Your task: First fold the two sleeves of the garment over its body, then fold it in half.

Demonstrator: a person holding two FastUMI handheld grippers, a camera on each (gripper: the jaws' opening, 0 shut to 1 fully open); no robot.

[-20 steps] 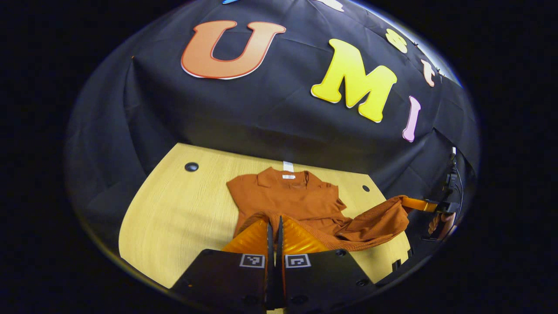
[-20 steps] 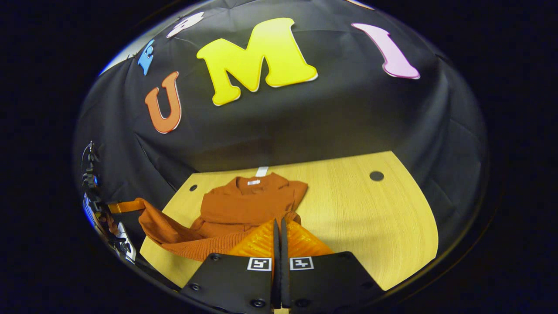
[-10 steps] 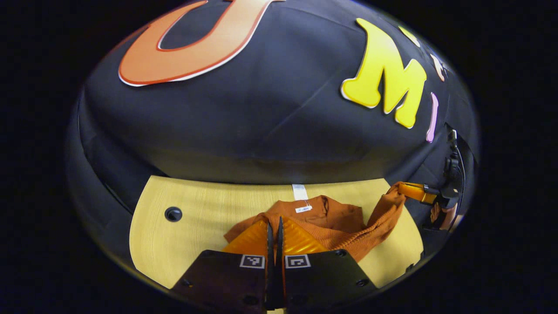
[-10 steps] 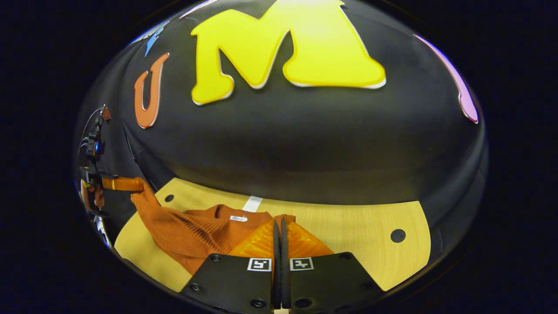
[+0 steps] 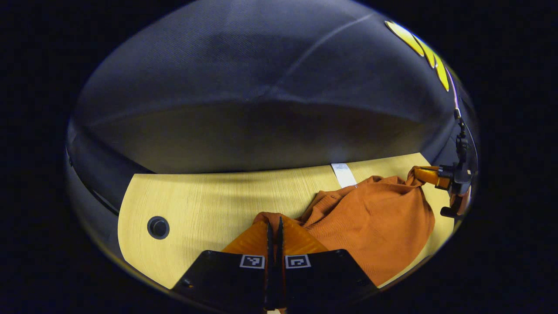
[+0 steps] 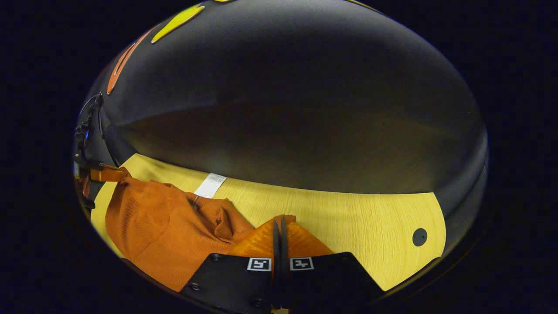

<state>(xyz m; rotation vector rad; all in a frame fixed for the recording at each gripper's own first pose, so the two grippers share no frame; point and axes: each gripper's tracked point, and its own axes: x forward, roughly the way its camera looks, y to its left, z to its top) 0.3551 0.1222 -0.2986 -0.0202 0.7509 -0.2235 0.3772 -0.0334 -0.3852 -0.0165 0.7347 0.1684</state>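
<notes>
Left gripper view has my left tongs (image 5: pixel 274 226) pinched together on a hem corner of the orange knit top (image 5: pixel 375 222) at lower centre; my right tongs (image 6: pixel 279 224) are clamped on the other corner. I judge this the half-fold: I should lower both corners level onto the collar edge near the white tape strip (image 5: pixel 343 174), then let go together. The top bunches on the tabletop (image 5: pixel 209 205), stretching between both tongs toward the frame's right.

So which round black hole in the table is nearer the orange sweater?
Neither view settles it. Each shows one hole in the table, well clear of the sweater.
</notes>
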